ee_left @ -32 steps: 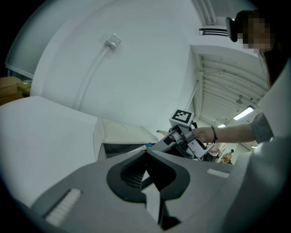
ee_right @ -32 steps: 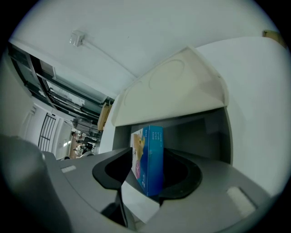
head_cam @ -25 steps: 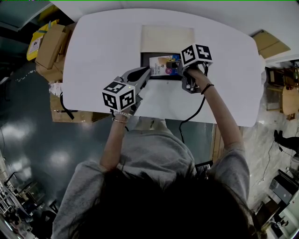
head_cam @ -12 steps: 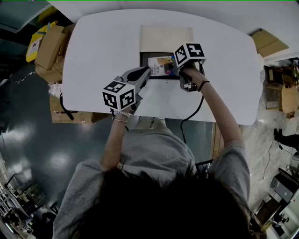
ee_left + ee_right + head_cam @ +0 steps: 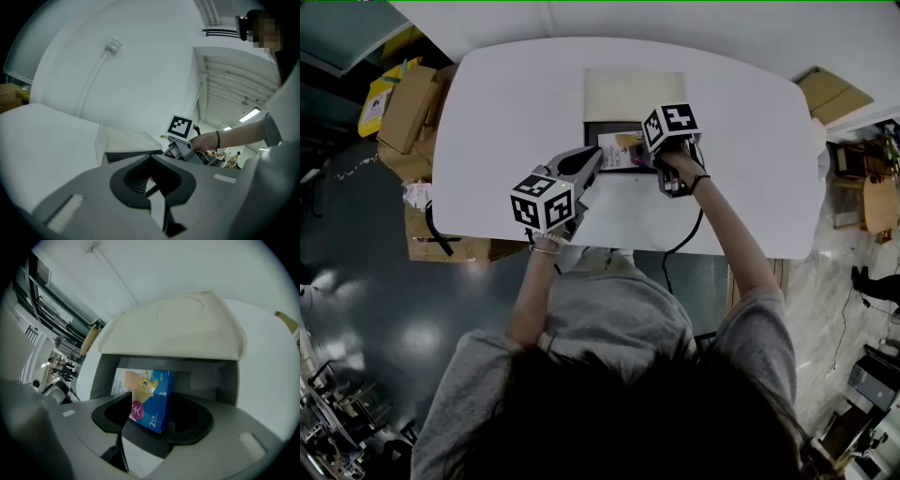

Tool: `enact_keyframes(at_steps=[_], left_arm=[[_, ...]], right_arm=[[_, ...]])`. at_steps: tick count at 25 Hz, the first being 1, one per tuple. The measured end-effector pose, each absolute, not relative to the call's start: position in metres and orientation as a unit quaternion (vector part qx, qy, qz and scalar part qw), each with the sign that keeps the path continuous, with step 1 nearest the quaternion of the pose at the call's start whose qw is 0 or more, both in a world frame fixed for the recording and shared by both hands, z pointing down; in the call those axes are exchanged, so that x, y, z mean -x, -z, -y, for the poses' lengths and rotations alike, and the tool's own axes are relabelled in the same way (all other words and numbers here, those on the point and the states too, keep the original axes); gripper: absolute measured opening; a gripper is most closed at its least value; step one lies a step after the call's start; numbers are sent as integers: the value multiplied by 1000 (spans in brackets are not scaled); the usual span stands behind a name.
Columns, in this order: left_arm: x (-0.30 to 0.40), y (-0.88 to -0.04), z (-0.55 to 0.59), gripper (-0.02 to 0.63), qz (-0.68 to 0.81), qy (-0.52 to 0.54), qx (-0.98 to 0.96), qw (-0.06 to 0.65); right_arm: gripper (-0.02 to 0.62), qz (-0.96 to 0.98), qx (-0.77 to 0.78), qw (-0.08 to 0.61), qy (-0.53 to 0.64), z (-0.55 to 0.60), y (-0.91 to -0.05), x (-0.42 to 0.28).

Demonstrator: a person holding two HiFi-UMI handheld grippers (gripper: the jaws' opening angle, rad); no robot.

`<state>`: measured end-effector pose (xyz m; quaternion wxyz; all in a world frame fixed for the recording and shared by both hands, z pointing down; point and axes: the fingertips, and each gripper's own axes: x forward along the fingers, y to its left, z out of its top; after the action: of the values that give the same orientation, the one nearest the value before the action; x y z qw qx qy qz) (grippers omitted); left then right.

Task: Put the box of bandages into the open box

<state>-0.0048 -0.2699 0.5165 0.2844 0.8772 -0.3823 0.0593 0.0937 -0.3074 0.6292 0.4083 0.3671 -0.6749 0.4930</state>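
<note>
Evidently the task is close to done: the box of bandages [image 5: 149, 390] already sits inside the open box [image 5: 226, 378], lying against the dark interior towards its left side, with the cream lid [image 5: 173, 329] folded back behind it. The right hand-held gripper [image 5: 147, 420] hangs over the front edge of the open box and its jaws are opening; the near end of the box of bandages lies between them, but the pads do not appear to press on it, so the release looks all but complete. Whether the box of bandages lies fully flat on the bottom or leans a little cannot be told from these views. The left hand-held gripper [image 5: 154, 185] hovers over the white desk [image 5: 506, 103] just in front of the open box, its jaws together and holding nothing; it plays no part in the placement. What seems left is only for the right hand-held gripper to draw back clear of the open box without nudging the box of bandages out of place.
</note>
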Motion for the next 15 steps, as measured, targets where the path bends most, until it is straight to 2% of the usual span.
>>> enact_keyframes(at_steps=[8,15], left_arm=[[6,-513,271,-5,384,-57,-877,283],[10,-507,269,-5,384,-52,-881,270]], right_arm=[[278,674,-392,408,-476,311,-628,-97],[259,712,-403,362,-446,305,-606,-102]])
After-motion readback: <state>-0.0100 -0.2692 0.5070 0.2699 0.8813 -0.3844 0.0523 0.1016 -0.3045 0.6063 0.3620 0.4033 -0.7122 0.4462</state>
